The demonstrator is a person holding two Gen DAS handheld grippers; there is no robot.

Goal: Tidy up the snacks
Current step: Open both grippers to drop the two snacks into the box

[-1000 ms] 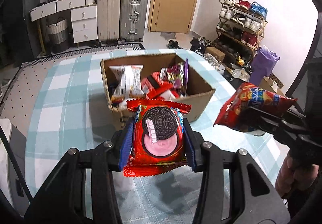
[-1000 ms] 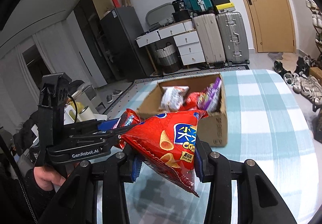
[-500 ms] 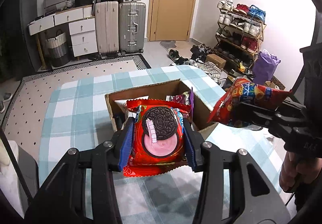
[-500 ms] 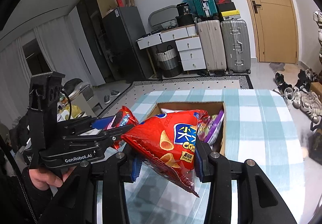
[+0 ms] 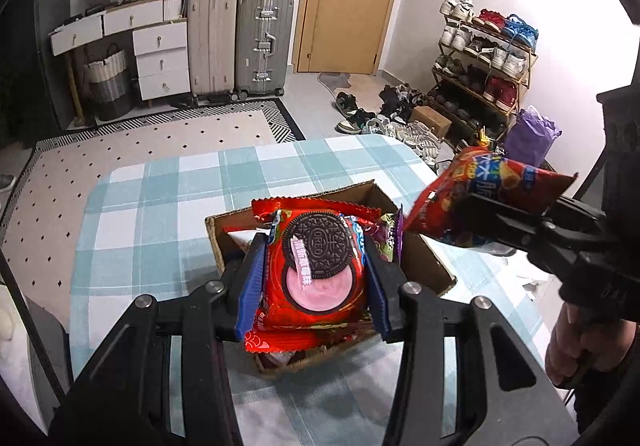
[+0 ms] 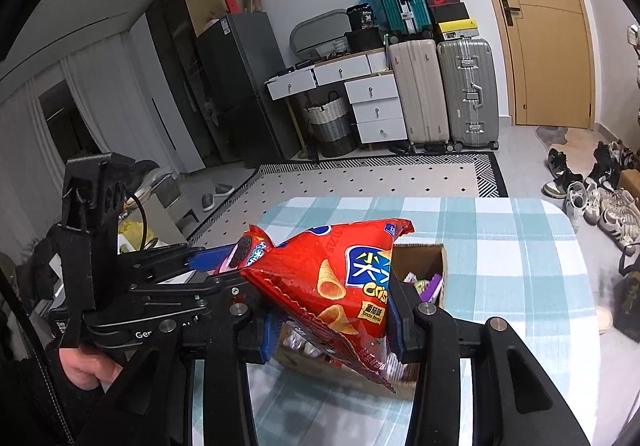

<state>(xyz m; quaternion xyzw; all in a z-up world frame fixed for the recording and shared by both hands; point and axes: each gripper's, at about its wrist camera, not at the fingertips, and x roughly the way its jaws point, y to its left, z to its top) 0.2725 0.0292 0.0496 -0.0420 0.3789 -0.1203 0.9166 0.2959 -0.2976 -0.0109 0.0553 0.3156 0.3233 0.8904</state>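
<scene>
Checked teal-and-white cloth covers the table (image 5: 160,213), where an open cardboard box (image 5: 424,266) sits holding more snacks. Above the box, the right gripper (image 6: 332,306) is clamped on a red bag of cone crisps (image 6: 340,278), lifted clear of the table. Just beside it, the left gripper (image 5: 316,278) squeezes a red Oreo pack (image 5: 316,274) between its blue pads, over the box opening.

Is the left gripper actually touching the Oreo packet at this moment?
Touching. In the left wrist view the left gripper is shut on the Oreo packet, with both blue pads pressed against its sides above the cardboard box.
</scene>
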